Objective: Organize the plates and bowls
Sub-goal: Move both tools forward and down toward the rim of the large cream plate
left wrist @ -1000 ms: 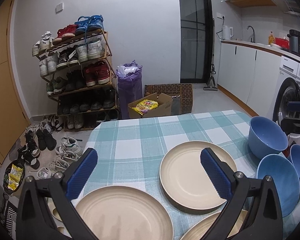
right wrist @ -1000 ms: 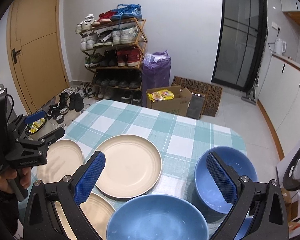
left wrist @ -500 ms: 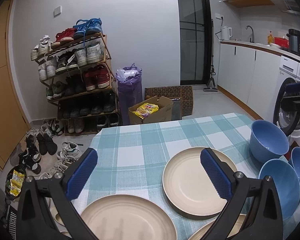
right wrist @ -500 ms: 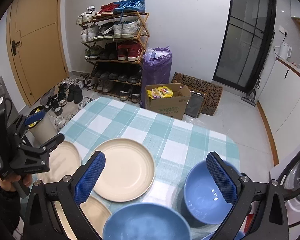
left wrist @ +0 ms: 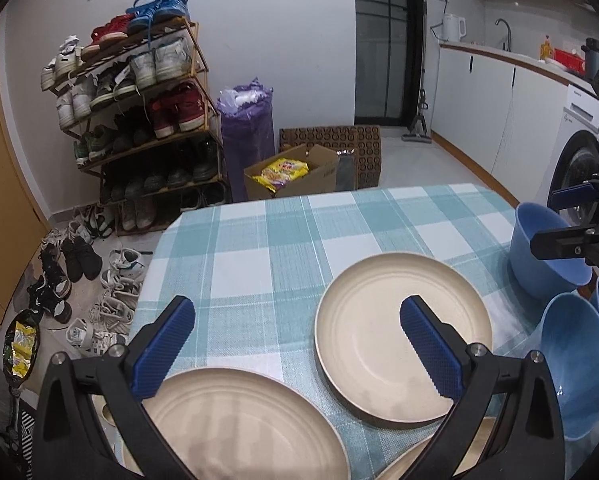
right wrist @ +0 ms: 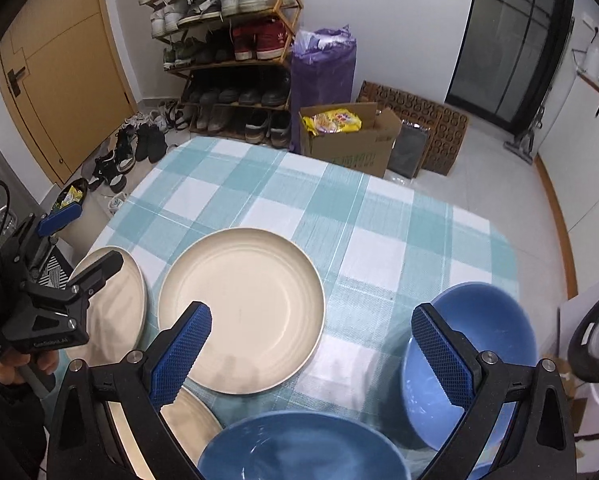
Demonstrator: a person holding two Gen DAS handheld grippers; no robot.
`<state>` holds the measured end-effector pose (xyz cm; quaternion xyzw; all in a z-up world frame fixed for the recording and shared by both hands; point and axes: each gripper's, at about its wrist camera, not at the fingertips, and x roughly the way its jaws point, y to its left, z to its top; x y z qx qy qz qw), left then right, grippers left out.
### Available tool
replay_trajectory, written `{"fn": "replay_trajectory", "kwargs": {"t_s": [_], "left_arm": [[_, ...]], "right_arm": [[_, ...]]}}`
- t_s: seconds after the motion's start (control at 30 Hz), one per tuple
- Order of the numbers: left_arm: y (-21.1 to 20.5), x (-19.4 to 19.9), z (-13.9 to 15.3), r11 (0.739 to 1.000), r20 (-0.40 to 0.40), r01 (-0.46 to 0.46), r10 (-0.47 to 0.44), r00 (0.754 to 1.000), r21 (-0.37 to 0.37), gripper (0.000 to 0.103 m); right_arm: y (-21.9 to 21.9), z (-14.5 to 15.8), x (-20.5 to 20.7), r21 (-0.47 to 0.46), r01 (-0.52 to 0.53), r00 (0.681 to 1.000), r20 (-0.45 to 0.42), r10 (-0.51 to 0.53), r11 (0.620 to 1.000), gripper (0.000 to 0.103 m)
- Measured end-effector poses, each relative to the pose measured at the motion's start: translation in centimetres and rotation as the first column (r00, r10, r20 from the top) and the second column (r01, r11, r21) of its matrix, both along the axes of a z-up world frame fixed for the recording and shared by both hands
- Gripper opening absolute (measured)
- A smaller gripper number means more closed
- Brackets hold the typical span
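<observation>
On the checked tablecloth (right wrist: 339, 216) three cream plates (right wrist: 241, 312) lie empty at nine o'clock and three empty blue bowls (right wrist: 471, 336) stand at three, while the left gripper (left wrist: 295, 344) and right gripper (right wrist: 311, 356) hang wide open, holding nothing, above them, a shoe rack (left wrist: 139, 120) beyond at eleven.
</observation>
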<state>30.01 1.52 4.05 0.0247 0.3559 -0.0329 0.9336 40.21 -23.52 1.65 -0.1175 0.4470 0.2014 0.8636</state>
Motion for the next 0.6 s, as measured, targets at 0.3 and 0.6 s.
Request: {"fn": "replay_trajectory", "kwargs": {"t_s": [0.3,0.6], "left_arm": [[-0.5,1.9,-2.7,1.000,-0.099,0.007,-0.006,0.995,0.008,0.103],[-1.1,2.8,-4.7,0.999,-0.152,0.038,-0.034,0.988,0.017,0.102]], "right_arm": [[0.3,-3.6,2.3,0.004,0.010,0.996,-0.093,-0.010,1.000,0.097],[1.5,-6.6,3.9,-0.029,-0.003,0.987,-0.159,-0.001,1.000,0.094]]}}
